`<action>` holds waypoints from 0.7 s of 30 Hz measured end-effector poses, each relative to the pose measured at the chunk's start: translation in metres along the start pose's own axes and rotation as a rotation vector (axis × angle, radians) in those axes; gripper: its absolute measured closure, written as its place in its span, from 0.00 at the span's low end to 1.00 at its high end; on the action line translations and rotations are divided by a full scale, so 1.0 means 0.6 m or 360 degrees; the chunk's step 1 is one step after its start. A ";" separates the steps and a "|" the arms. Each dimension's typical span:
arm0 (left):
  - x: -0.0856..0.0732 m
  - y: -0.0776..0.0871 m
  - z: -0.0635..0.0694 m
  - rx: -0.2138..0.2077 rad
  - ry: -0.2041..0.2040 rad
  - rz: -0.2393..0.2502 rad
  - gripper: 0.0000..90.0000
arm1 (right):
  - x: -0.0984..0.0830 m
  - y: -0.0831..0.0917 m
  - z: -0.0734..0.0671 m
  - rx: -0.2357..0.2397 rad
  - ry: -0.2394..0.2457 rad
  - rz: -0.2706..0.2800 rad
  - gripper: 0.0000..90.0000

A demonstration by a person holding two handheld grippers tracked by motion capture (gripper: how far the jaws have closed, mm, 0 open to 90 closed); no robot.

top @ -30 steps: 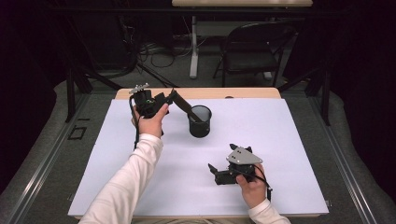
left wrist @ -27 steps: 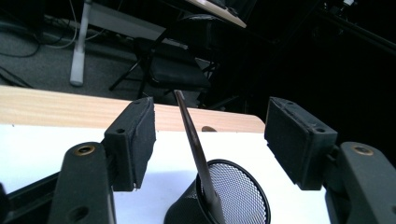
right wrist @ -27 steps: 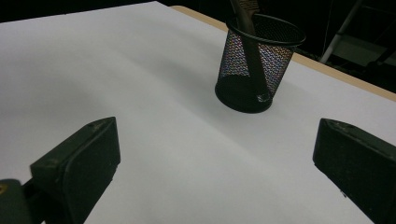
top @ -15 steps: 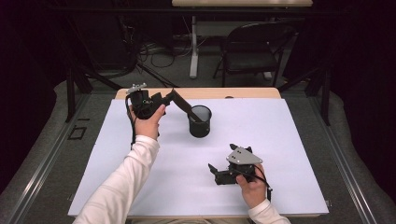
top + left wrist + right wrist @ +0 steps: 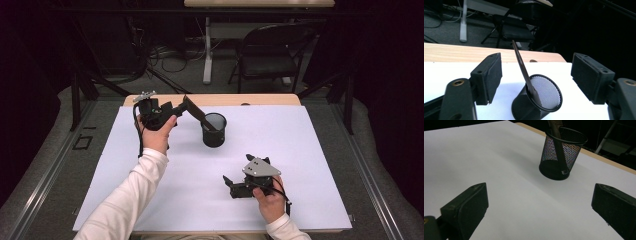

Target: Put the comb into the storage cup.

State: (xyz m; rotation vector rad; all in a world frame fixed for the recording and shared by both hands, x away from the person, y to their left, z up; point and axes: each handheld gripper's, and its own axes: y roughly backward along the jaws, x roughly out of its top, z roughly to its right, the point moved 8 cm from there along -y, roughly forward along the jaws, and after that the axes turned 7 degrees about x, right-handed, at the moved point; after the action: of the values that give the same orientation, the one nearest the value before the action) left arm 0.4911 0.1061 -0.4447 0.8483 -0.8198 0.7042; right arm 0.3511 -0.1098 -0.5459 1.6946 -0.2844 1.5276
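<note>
- Your left claw (image 5: 536, 75) has just been opening; the black comb (image 5: 522, 68) stands free between its jaws.
- It leans far-left from the mesh cup (image 5: 536, 100) mid-tabletop (image 5: 310, 150).
- Your right claw (image 5: 539, 212) gapes empty, nearer you.

The cup (image 5: 541, 100) is black wire mesh, faintly glossy. The comb (image 5: 522, 68) in it looks like matt dark plastic. The bench (image 5: 280, 99) edge is pale wood under smooth white paper (image 5: 300, 160).

In the right gripper view, the top of the dark flat stick (image 5: 559, 147) in the mesh cup (image 5: 560, 157) is cut off by the upper edge; its lower end is blurred behind the mesh.
</note>
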 end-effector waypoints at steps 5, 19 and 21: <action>-0.002 0.005 0.003 -0.0016 -0.0008 -0.0017 0.19 | 0.001 0.001 0.000 -0.0002 0.0000 0.0002 0.01; -0.017 0.014 0.011 -0.0071 -0.0081 -0.0088 0.17 | 0.001 0.001 -0.001 -0.0012 0.0011 0.0000 0.01; -0.018 0.016 0.012 -0.0074 -0.0097 -0.0084 0.17 | 0.001 0.001 -0.002 -0.0012 0.0012 0.0002 0.01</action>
State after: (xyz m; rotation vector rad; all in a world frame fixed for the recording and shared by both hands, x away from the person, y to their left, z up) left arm 0.4755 0.1024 -0.4472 0.8498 -0.8623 0.6128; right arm 0.3500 -0.1091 -0.5452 1.6828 -0.2870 1.5317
